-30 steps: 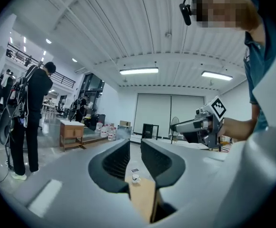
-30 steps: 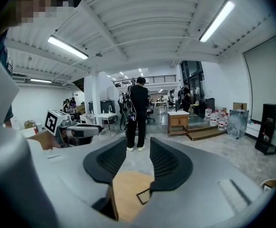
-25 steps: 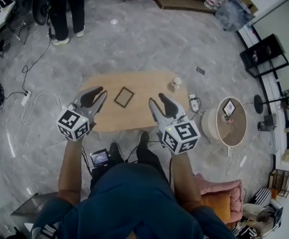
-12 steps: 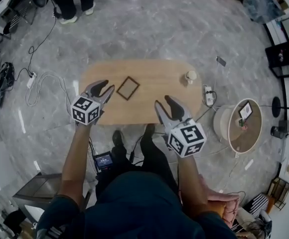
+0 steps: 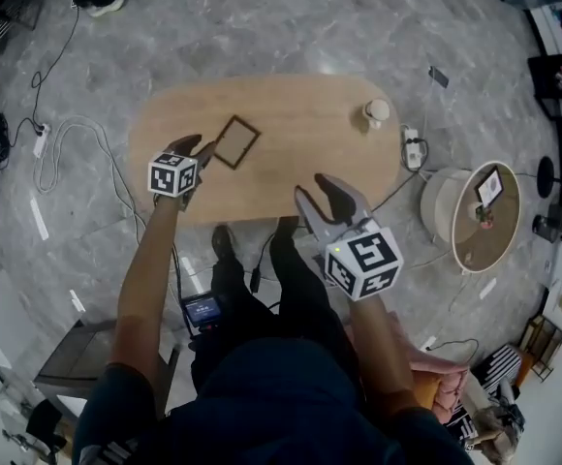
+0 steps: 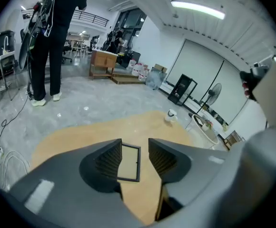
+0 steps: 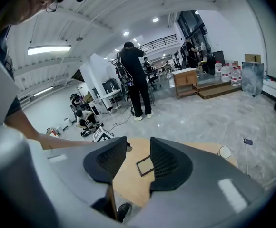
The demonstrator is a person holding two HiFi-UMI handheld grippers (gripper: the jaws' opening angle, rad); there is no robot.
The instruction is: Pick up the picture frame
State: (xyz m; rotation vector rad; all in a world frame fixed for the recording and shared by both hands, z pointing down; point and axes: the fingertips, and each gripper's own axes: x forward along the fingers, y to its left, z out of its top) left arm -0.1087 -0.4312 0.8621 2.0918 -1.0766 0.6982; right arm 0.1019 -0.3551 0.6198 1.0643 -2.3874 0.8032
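Head view: the dark-rimmed rectangular picture frame lies flat on the oval light-wood table, toward the table's left end, with your left gripper just beside it.

Left gripper view: your jaws have just been opening. They stand apart with the frame showing in the gap, untouched. Closing on something this flat could skid it across the table.

Right gripper view: your right gripper has its jaws apart and empty, above the table's near edge.

Between the grey right gripper's jaws, the picture frame has a dark border around a pale tan panel. The table beneath it is light wood. Beyond the jaws, the floor is grey and marble-veined. The gripper's cube is white with black squares.
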